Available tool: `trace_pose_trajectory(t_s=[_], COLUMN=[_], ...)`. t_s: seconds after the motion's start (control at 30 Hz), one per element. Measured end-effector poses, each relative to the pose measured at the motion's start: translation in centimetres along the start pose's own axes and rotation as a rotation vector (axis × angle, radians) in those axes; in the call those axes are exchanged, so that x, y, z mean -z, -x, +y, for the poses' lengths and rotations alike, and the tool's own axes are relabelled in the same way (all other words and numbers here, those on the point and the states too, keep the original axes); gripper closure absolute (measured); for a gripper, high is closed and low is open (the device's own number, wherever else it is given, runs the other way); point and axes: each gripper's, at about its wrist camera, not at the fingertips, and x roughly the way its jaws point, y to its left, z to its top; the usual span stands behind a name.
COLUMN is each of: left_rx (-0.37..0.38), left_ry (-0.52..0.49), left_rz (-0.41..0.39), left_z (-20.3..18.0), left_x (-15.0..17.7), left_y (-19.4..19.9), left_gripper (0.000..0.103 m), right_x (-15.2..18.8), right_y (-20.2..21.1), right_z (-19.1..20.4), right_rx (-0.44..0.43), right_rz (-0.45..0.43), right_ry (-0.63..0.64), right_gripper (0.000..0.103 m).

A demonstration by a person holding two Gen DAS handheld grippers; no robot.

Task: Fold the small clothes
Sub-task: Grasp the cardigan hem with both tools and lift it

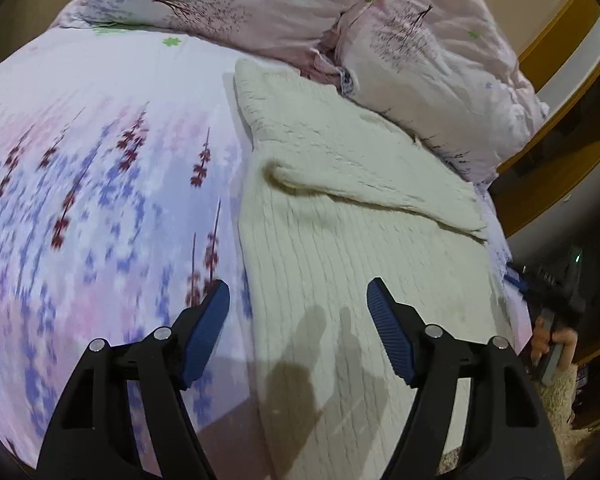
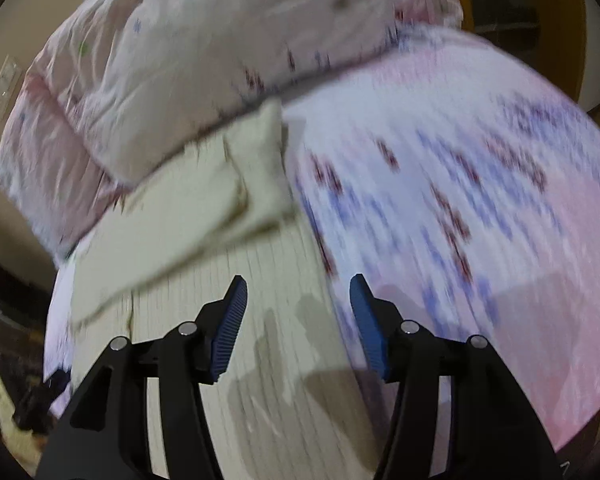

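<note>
A cream ribbed knit sweater lies flat on the bed, with one sleeve folded across its upper part. My left gripper is open and hovers over the sweater's left edge, nothing between its blue pads. The right wrist view is blurred. It shows the same sweater, and my right gripper open above its right edge where knit meets sheet. Both grippers cast shadows on the knit. A hand holding a dark tool shows at the right rim of the left wrist view.
The bed carries a pink and lilac floral sheet. A crumpled pink duvet and a pillow are piled at the far side, touching the sweater's top. Wooden furniture stands beyond the bed, and the mattress edge falls off close to the sweater.
</note>
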Motion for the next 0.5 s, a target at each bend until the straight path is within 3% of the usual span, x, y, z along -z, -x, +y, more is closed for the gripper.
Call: trace_pose_trajectory(t_s=[0.2, 0.4, 0.5], left_rx=[0.110, 0.230, 0.256], left_ry=[0.077, 0.137, 0.154], left_rz=[-0.007, 0.012, 0.010], left_z=[-0.1, -0.7, -0.9], left_x=[3.7, 7.6, 9.0], left_y=[1.9, 3.6, 4.2], left_gripper=[0.046, 0.052, 0.053], right_x=[4.6, 8.3, 9.6], right_y=[1.6, 3.3, 4.2], right_z=[-2.9, -4.2, -4.8], right_rx=[-0.115, -0.249, -0.283], right_rz=[0.104, 0.203, 0.241], right_ry=[-0.011, -0.023, -0.029], right_gripper=[0.065, 0.073, 0.079])
